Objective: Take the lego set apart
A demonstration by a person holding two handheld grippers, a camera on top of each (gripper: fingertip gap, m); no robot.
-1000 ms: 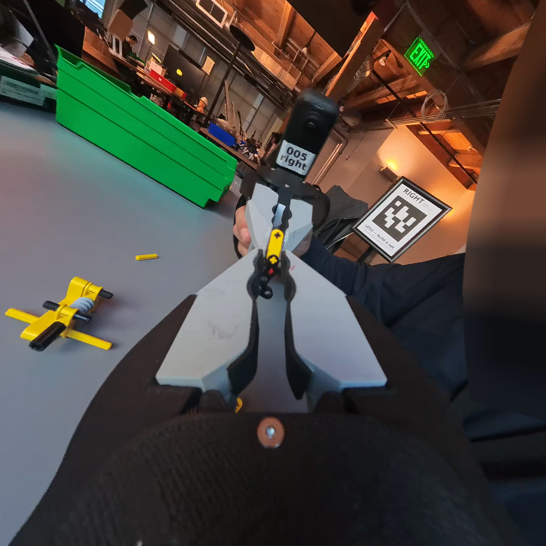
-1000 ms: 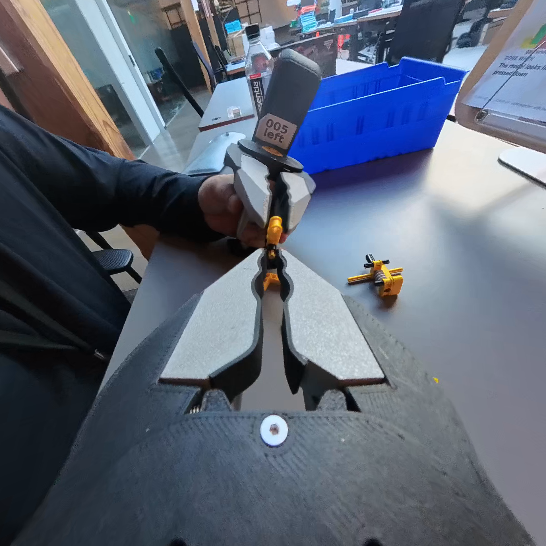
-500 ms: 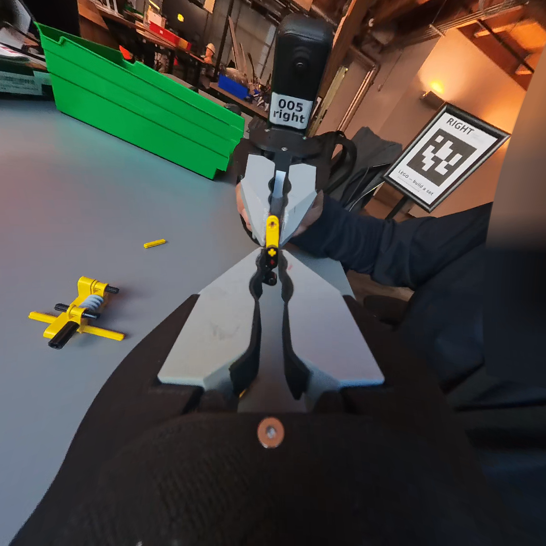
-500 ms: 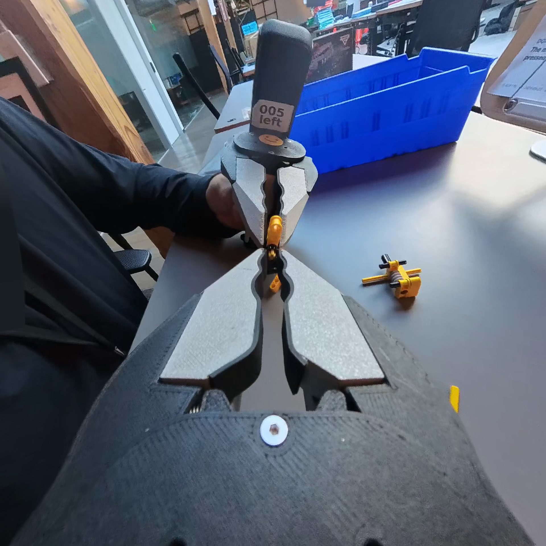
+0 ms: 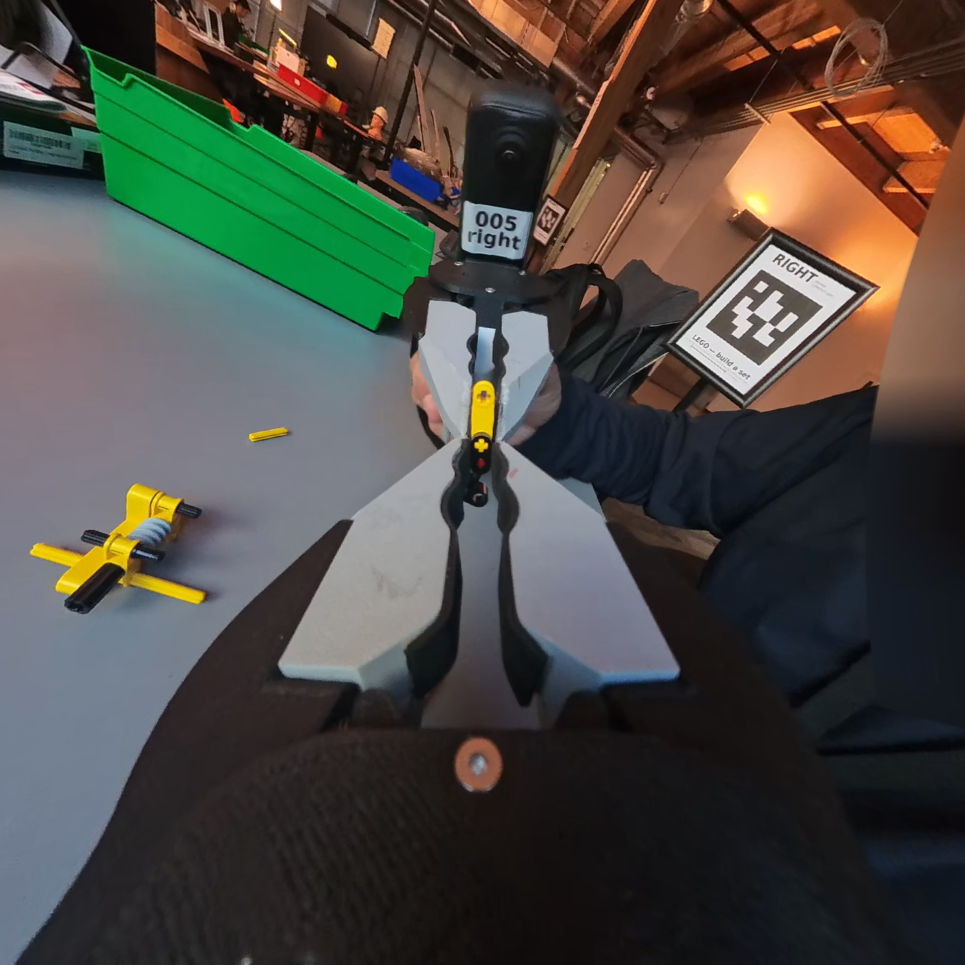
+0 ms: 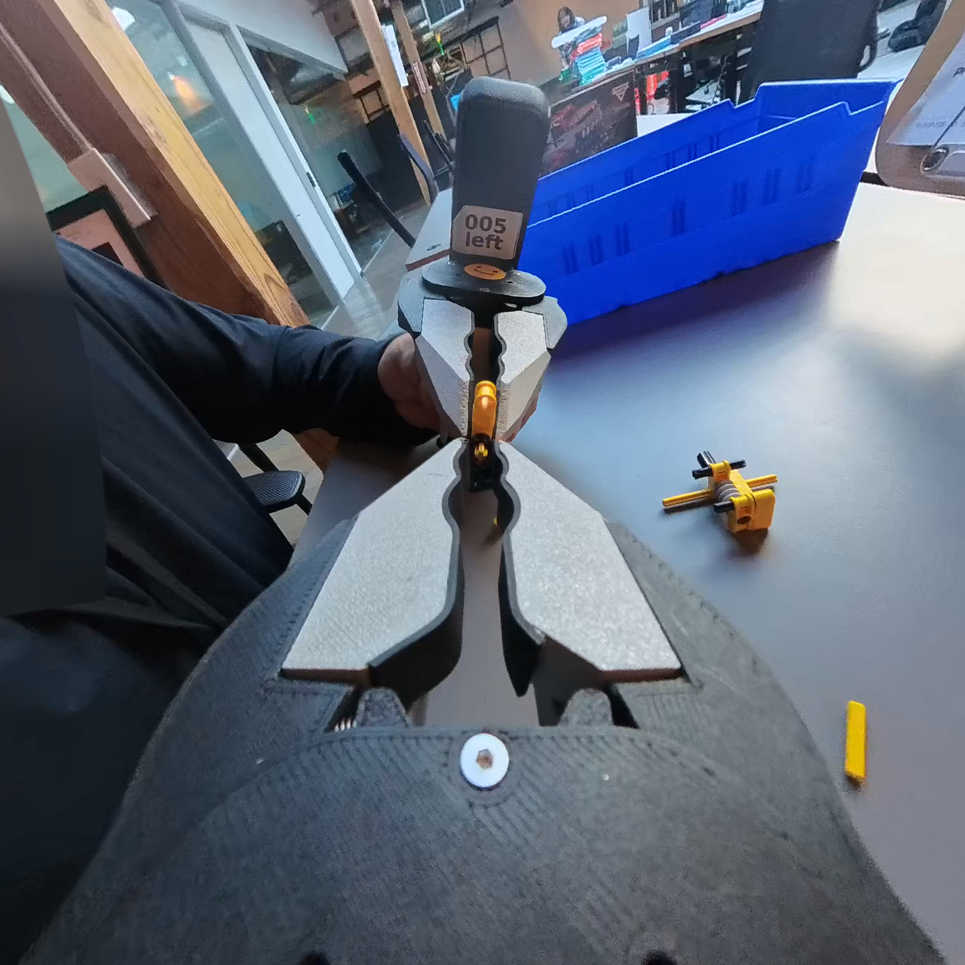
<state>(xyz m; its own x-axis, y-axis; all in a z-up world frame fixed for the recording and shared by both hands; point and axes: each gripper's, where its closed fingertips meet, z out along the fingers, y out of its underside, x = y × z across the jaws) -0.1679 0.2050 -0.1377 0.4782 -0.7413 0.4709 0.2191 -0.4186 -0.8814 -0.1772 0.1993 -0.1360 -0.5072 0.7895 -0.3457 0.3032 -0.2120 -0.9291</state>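
My left gripper (image 5: 480, 462) and my right gripper (image 6: 480, 454) face each other tip to tip above the near table edge. Both are shut on one small yellow and black lego piece (image 5: 481, 412), each on one end; it also shows in the right wrist view (image 6: 483, 412). The right gripper shows opposite in the left wrist view (image 5: 483, 386), the left gripper in the right wrist view (image 6: 483, 386). The rest of the lego set, a yellow assembly (image 5: 117, 548) with black pins and a grey worm gear, lies on the table, also seen in the right wrist view (image 6: 731, 496).
A loose yellow axle (image 5: 268, 434) lies on the grey table (image 5: 156, 339); it also shows in the right wrist view (image 6: 855, 739). A green bin (image 5: 250, 193) and a blue bin (image 6: 705, 209) stand at the far sides. A framed sign (image 5: 773, 313) stands off the table. Dark sleeves hold both grippers.
Both grippers have stayed shut on the small piece, tip to tip, while tilting and shifting slightly. The loose yellow axle has come into the right wrist view at lower right.
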